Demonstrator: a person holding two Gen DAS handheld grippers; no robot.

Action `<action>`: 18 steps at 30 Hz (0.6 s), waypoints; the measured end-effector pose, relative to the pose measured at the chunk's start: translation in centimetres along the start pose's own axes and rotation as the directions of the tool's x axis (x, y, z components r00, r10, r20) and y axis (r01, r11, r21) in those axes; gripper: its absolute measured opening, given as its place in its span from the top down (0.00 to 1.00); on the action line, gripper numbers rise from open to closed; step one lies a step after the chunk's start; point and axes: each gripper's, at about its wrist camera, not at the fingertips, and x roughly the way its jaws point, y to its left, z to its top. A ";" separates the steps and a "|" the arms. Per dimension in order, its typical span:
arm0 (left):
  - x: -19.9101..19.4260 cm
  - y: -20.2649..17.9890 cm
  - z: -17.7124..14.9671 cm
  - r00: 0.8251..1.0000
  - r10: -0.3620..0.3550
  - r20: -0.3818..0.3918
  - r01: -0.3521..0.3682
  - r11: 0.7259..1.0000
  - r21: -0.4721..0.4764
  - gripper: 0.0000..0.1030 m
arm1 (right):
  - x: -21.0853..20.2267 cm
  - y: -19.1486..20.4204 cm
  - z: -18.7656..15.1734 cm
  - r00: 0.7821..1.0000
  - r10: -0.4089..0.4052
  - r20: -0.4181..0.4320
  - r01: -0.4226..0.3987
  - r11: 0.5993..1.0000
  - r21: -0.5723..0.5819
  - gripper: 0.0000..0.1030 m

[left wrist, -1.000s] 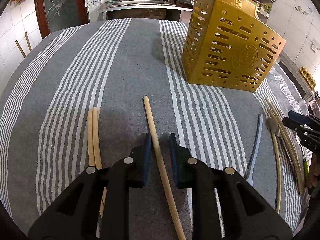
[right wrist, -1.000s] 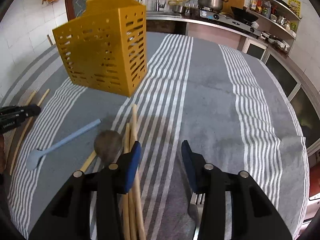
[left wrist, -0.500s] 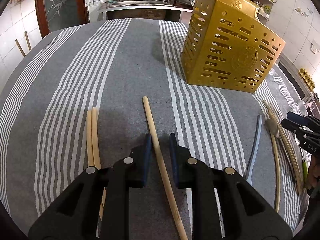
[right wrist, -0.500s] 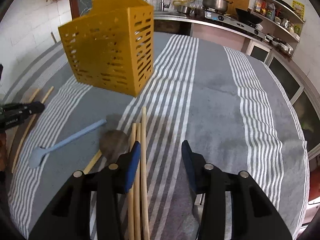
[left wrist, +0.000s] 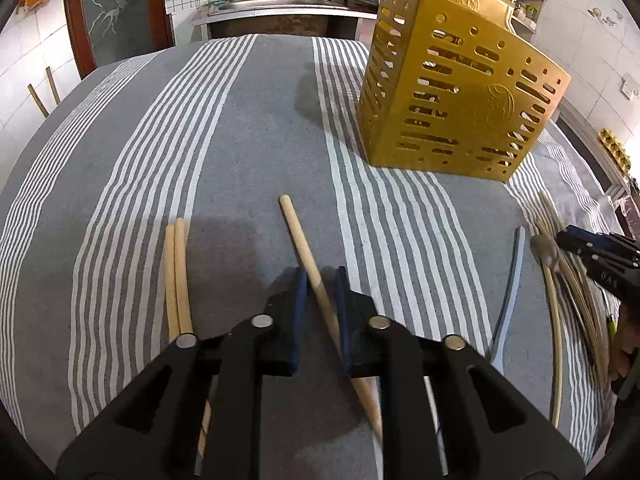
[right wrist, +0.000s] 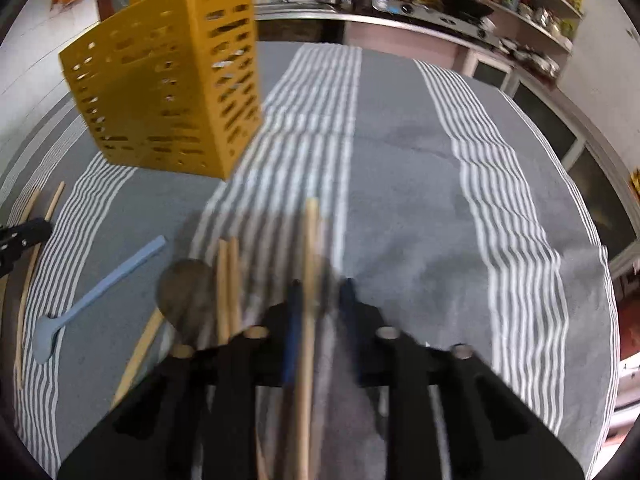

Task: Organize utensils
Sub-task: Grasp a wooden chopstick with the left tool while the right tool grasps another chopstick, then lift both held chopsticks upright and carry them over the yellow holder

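Two hand-held grippers work over a table. The left gripper [left wrist: 319,280] is closing, its pads on a single chopstick [left wrist: 298,236] lying on the cloth. The right gripper [right wrist: 321,286] is closing too, a chopstick [right wrist: 310,248] between its jaws against the left pad; blur hides whether both pads press it. Best to grip each stick squarely before lifting toward the yellow holder [left wrist: 452,100], which stands upright farther back. A grey striped cloth [left wrist: 248,128] covers the table; behind it are a kitchen counter, sink and pots.
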 end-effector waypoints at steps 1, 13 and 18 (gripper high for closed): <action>-0.1 -0.1 -0.1 1.000 -0.005 -0.007 0.005 1.000 0.012 0.89 | 0.0 -0.2 0.0 1.000 0.005 -0.012 -0.005 1.000 0.001 0.90; 1.1 -1.5 0.8 0.995 0.037 -0.091 -0.024 0.990 0.137 0.90 | 1.9 -0.5 2.9 0.989 0.038 -0.143 -0.046 0.998 -0.051 0.90; 1.3 -2.2 1.6 0.987 0.074 -0.146 -0.055 0.991 0.126 0.91 | 2.1 -0.6 3.2 0.989 0.030 -0.145 -0.035 0.999 -0.034 0.90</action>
